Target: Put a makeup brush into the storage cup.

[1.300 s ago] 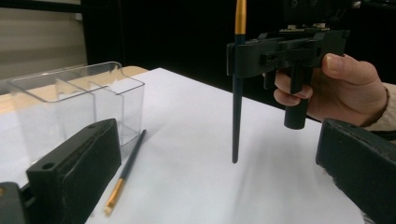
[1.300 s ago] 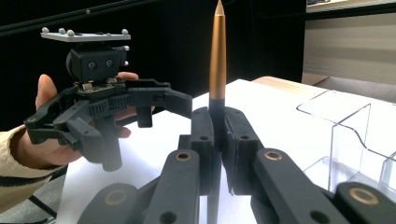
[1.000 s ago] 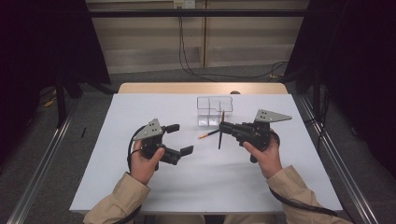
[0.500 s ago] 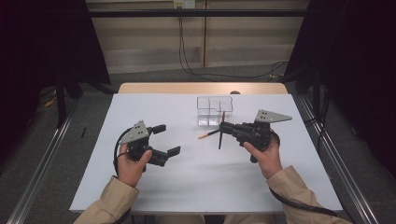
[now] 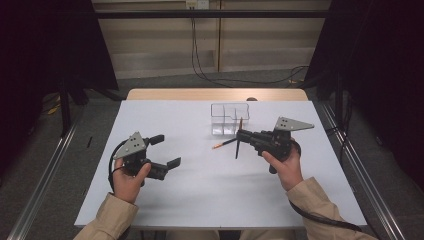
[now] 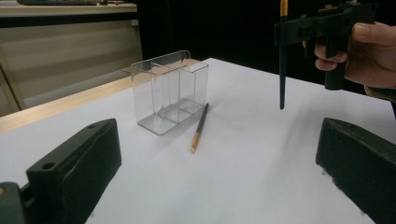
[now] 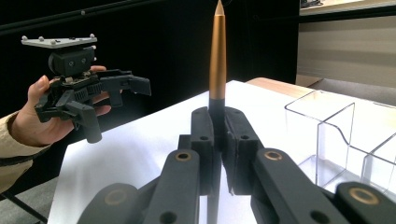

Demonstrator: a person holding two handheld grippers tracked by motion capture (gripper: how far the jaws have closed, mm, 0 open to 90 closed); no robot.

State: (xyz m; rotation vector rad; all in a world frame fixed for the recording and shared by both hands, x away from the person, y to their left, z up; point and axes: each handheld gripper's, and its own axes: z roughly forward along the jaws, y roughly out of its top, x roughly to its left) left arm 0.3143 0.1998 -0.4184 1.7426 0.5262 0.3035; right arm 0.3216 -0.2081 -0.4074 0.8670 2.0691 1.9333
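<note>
Right tool [image 7: 218, 140] around upright dark brush [image 7: 217, 60], gold ferrule.

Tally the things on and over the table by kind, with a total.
Brushes: 2, one held upright in the right gripper, one lying on the table.
Clear organizer: 1.
Grippers: 2, counting the left gripper.
Total: 5.

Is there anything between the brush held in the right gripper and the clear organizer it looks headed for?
Nothing visible. The right gripper holds the brush upright just in front of the clear organizer, with open air and bare table between them. A second brush lies flat on the table beside the organizer, below that path.
</note>
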